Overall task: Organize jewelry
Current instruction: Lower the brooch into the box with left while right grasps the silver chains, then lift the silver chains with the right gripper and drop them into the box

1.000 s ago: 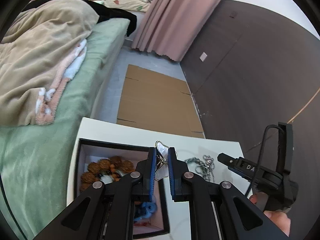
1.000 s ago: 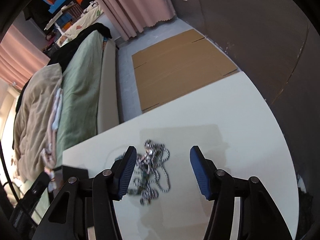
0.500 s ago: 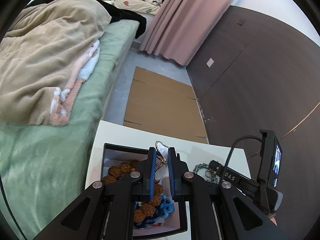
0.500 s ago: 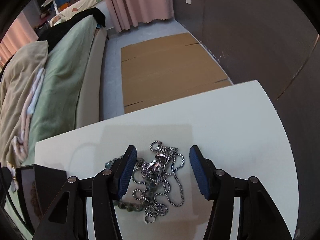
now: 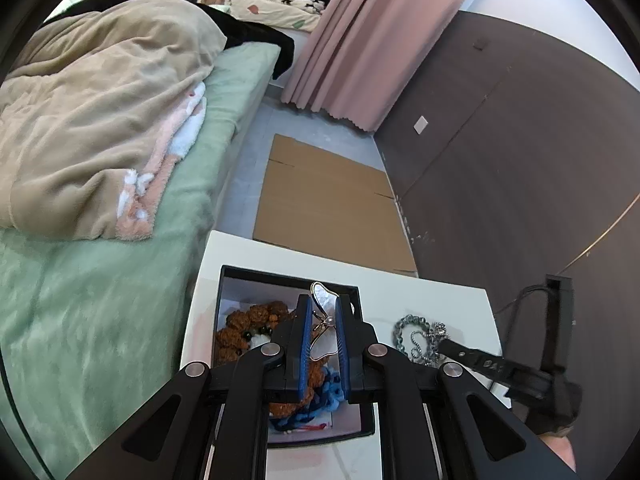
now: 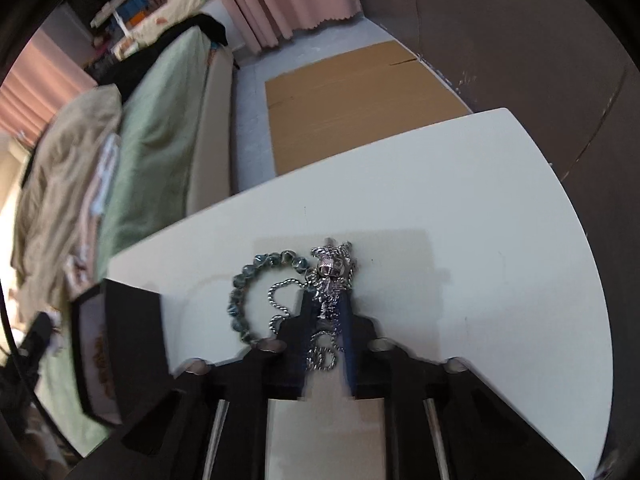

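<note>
Left claw point(image 5: 322, 328) grips a butterfly brooch point(image 5: 322, 320) over the black box point(image 5: 288, 276), lower centre. Right claw point(image 6: 327, 312) is closed on the silver chain point(image 6: 330, 272), centre frame; bare white surface point(image 6: 500, 260) lies rightward to its curved edge.

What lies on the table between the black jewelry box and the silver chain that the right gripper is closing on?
A teal bead bracelet lies between the black jewelry box and the silver chain, with bare white table around it; the right wrist view shows this best.
</note>
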`<state>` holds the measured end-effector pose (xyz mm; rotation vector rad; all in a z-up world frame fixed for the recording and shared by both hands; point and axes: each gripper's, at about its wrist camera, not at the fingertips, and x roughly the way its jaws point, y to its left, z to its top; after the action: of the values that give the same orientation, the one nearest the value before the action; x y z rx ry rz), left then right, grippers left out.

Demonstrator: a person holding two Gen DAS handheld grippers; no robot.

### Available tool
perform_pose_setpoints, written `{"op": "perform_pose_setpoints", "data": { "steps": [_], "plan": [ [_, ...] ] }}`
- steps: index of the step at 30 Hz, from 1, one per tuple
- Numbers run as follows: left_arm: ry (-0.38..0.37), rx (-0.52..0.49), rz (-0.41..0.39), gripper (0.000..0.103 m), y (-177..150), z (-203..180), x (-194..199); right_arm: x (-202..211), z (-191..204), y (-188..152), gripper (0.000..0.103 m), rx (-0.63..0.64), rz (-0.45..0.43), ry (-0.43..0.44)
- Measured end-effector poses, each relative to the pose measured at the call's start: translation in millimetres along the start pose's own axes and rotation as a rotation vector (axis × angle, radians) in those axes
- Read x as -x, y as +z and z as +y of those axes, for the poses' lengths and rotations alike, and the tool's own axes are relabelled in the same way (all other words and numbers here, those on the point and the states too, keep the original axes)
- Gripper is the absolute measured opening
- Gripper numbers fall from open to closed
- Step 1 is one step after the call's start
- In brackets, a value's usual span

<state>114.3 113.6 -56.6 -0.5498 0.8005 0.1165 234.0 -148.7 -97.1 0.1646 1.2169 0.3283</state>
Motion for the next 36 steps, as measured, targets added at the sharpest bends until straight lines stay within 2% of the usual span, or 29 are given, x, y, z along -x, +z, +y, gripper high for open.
{"op": "perform_pose_setpoints", "data": {
  "steps": [8,14,21,24,26,28,36],
  "plan": [
    [0.01,-0.005,-0.004,0.012,-9.2,5.6,14.8,33.5,-7.6,-14.3,0.009,-0.037,-0.059,0.129],
    [0.016,0.004,0.007,0.012,-13.9,12.6,17.8,72.6,5.9,-22.3,0.009,-0.001,-0.157,0.208],
    [-0.02,0.014,0.031,0.014,-12.3,15.5,17.6,109.0,30.1,-22.7,0.009,0.044,-0.243,0.282],
    [-0.019,0.021,0.027,0.024,-10.9,19.6,20.7,126.2,43.5,-21.3,0.009,0.075,-0.273,0.303],
    [-0.013,0.025,0.011,0.044,-9.7,22.5,25.2,138.1,49.2,-21.4,0.009,0.094,-0.291,0.312],
    [-0.01,0.033,-0.014,0.055,-8.1,25.6,30.7,149.8,59.2,-20.6,0.009,0.115,-0.31,0.323],
    [-0.025,0.07,-0.034,0.057,-2.8,36.5,40.0,194.5,108.3,-8.7,0.009,0.213,-0.38,0.349]
  ]
}}
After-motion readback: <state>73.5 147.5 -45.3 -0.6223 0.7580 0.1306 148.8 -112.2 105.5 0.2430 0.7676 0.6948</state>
